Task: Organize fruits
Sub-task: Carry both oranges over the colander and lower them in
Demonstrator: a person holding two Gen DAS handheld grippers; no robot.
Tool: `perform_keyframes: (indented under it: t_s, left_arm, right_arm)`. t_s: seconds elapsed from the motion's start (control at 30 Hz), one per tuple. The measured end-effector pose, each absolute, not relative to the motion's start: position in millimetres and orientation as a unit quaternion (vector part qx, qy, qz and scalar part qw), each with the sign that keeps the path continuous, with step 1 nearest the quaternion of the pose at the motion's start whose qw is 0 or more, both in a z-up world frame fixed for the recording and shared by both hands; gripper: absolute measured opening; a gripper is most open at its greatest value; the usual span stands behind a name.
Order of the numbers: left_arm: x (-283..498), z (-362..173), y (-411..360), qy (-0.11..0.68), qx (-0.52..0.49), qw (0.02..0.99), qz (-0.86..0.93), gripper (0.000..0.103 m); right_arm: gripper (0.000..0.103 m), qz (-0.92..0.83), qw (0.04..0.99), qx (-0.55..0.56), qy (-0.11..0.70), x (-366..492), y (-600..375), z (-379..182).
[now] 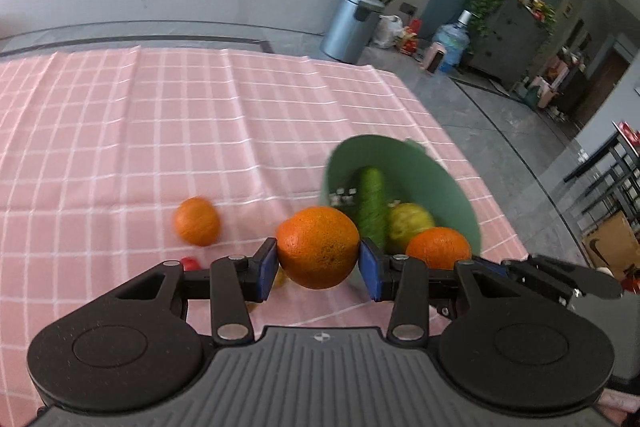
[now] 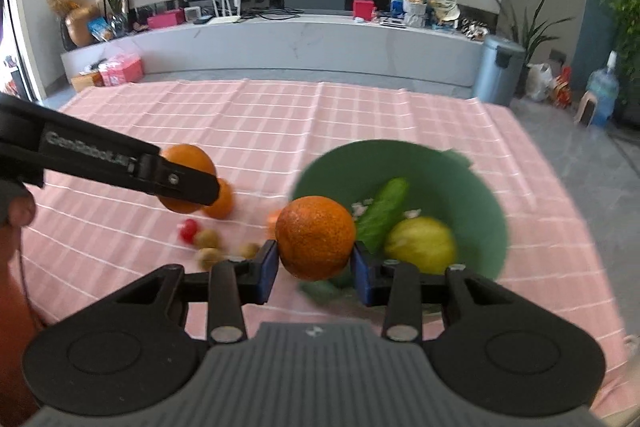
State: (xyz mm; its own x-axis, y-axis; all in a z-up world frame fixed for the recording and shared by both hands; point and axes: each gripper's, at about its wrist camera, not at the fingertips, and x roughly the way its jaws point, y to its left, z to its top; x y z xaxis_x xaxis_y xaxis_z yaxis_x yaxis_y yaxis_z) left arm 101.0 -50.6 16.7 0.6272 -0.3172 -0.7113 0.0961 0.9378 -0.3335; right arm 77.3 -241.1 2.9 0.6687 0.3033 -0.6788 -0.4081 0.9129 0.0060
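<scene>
Oranges gripped, left tool clamped on one orange, right tool clamped on another orange, green bowl on desk behind

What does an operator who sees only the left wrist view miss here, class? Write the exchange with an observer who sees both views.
Operator: Is the orange at the right, by the bowl, lying inside it?
Observer: No. The right gripper is shut on that orange; it is not lying in the green bowl.
Operator: What lies beside the red fruit?
Observer: Small brownish round fruits lie on the pink cloth; in your view the left gripper hides them.
</scene>
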Motion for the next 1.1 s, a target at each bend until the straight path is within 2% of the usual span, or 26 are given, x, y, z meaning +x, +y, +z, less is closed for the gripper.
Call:
perform_keyframes:
  t_s: [0.67,1.1]
  left_arm:
    - [151.7,-12.9,-115.4,0.468,-0.063,0.866,-0.167,0.049]
    - [174.9,-36.7,-135.3,0.501,-0.035,0.844,-0.186,0.049]
  right_arm:
    - [0.036,0.163,0.872,-0.113,0.447,142.4,-286.4,-30.4]
    - [0.037,0.169,0.863,-0.126,0.46,155.2,-284.8,-36.8]
